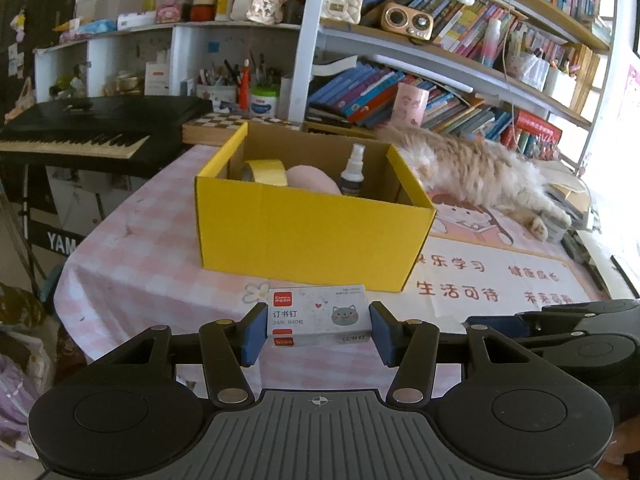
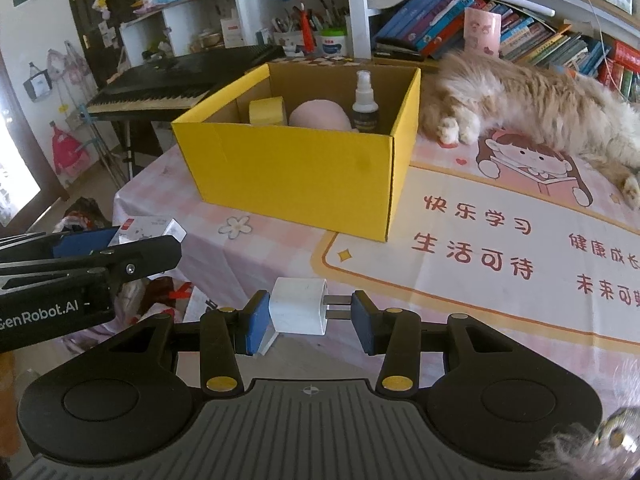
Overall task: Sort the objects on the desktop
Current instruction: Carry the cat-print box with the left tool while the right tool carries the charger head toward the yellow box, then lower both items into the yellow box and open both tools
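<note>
**Both grippers loaded in front of the yellow box**

The left gripper (image 1: 318, 330) is clamping a small white cardboard box of staples (image 1: 318, 314) printed with a grey cat face, its blue pads pressing on the two short ends. The right gripper (image 2: 306, 316) is pinching a white plastic plug adapter (image 2: 298, 312) lengthwise — one pad on the body, the other against the two metal prongs. Both are hovering over the near edge of the table, the left gripper (image 2: 86, 264) showing at the left of the right wrist view.

The table is wearing a pink-and-white checked cloth (image 1: 132, 264), with a pink cartoon desk mat (image 2: 500, 240) bearing red characters lying on its right part. An open yellow cardboard box (image 1: 312, 228) is sitting further back, touching the mat's left edge; inside are standing a yellow roll of tape (image 1: 266, 172) at the left, a rounded pink soft object (image 1: 314, 182) in the middle and a small clear spray bottle (image 1: 354, 172) with a dark label at the right.

A fluffy cream-and-ginger cat (image 2: 532, 100) is lying on the far right of the table, just beside the box. Behind — a black keyboard piano (image 1: 92, 128) at the far left, white shelves crammed with books (image 1: 400, 96) and a cup of pens (image 1: 224, 80).
</note>
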